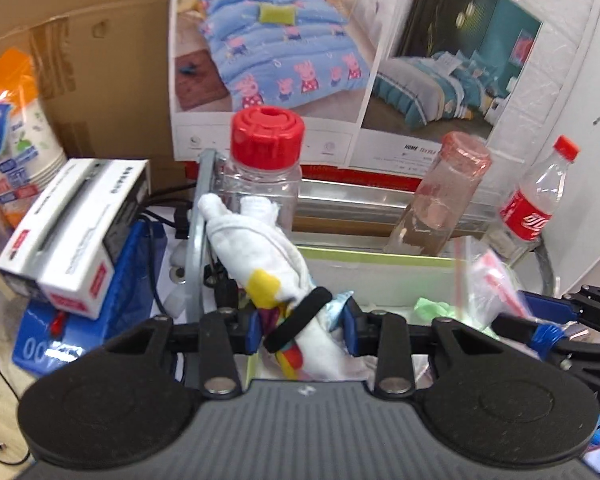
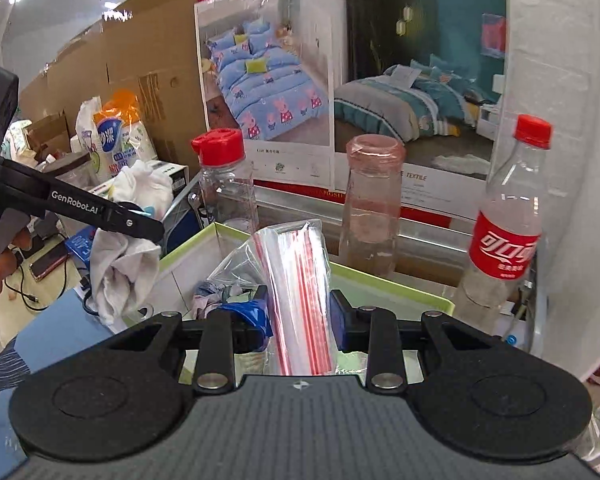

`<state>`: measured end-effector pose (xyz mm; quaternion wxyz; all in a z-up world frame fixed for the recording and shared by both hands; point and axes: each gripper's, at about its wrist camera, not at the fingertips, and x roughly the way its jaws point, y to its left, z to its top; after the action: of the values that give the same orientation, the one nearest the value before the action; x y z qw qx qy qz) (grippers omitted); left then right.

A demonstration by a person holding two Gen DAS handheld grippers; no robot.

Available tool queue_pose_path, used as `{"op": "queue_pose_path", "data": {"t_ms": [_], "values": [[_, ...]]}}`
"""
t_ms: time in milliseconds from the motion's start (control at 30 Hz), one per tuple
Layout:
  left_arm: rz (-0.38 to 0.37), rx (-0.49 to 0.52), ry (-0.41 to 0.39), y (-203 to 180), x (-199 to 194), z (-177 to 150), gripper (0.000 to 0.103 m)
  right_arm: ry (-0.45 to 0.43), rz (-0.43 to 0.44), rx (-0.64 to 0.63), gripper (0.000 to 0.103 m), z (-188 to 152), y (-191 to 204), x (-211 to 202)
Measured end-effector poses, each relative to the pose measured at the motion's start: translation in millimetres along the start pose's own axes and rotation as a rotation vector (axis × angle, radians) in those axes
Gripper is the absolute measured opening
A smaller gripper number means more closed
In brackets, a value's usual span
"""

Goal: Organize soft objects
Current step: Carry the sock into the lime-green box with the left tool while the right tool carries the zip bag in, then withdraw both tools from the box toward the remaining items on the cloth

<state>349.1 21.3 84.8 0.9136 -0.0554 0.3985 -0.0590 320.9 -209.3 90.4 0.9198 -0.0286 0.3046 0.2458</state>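
Left wrist view: the left gripper (image 1: 303,326) is clamped on a white cloth bundle (image 1: 260,256) with yellow and rainbow patches and a black band (image 1: 298,319) round it. The bundle's long axis runs from the blue pads up and to the left, its knotted end pointing toward the red-capped jar (image 1: 266,168); its lower end hangs down between the pads over the green-rimmed box (image 1: 380,258). In the right wrist view the same bundle (image 2: 126,240) hangs from the left gripper (image 2: 140,224) just left of the box (image 2: 188,246), drooping downward. The right gripper (image 2: 300,322) is closed on a stack of clear zip bags (image 2: 296,280) with red seal stripes, standing nearly upright, tilted a little left, over the box. Counted: one cloth bundle, one stack of bags, one box, three containers behind it in a row, namely the jar (image 2: 226,184), a pink bottle (image 2: 370,204) and a cola bottle (image 2: 504,216). Some crumpled fabric (image 2: 216,296) lies inside the box.
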Motion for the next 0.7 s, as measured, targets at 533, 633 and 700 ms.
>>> {"op": "queue_pose_path", "data": {"t_ms": [533, 633, 700], "values": [[0.041, 0.003, -0.01, 21.5, -30.3, -28.4, 0.075, -0.096, -0.032, 0.086, 0.042, 2.7, 13.0, -26.1], [0.071, 0.013, 0.005, 32.4, -47.9, -55.9, 0.076, -0.109, -0.036, 0.131, 0.046, -15.5, 19.2, -55.6], [0.099, 0.021, 0.019, 39.0, -56.0, -77.5, 0.076, -0.107, -0.059, 0.152, 0.048, -35.6, 24.5, -73.1]]}}
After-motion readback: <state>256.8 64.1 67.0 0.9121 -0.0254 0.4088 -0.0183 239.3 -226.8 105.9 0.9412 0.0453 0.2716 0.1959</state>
